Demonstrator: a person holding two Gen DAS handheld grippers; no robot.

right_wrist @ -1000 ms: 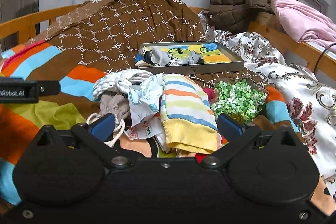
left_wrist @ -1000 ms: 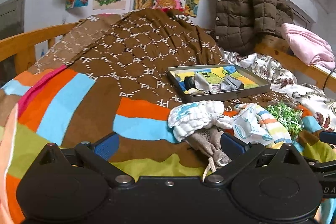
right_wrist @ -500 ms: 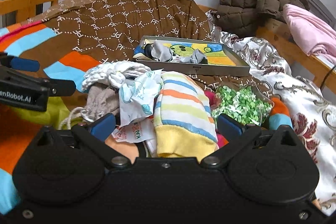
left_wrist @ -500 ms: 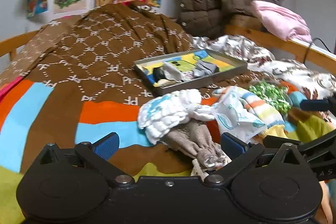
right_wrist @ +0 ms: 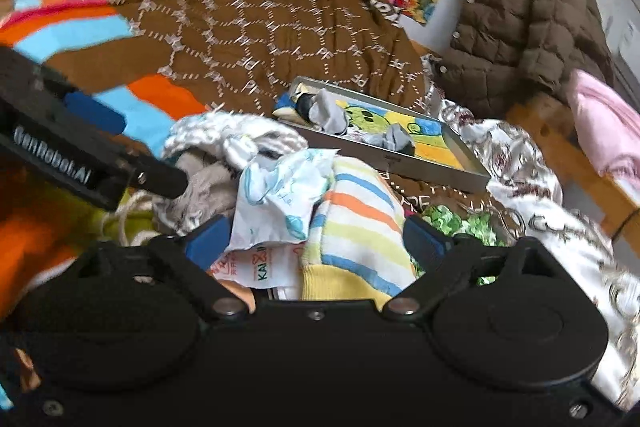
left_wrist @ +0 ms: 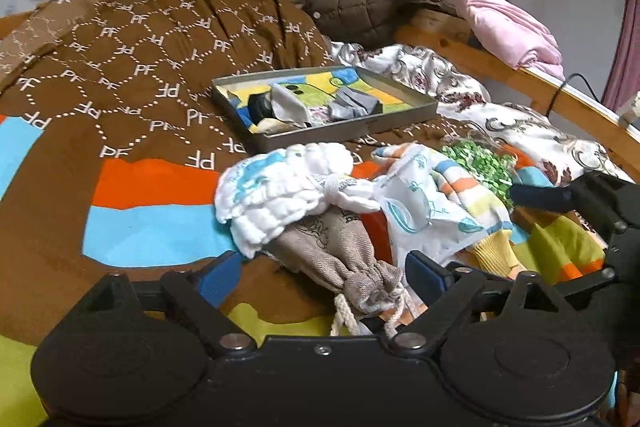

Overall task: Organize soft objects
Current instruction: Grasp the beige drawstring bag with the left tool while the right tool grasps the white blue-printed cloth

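Left gripper [left_wrist: 322,273]: jaws wide, empty; tan pouch [left_wrist: 340,251] lies between its fingers, white quilted cloth [left_wrist: 280,187] just ahead.
Right gripper [right_wrist: 316,237]: jaws wide, empty; striped sock [right_wrist: 360,223] and printed cloth [right_wrist: 280,195] between its fingers, green bag [right_wrist: 460,223] at its right finger.
Tray [left_wrist: 396,123]: ahead of both, beyond the pile, holding grey socks [left_wrist: 354,105].
Base: blanket [left_wrist: 160,67].

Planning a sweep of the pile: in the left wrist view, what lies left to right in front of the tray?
White quilted cloth → beige drawstring bag → striped sock → green beads → right gripper.
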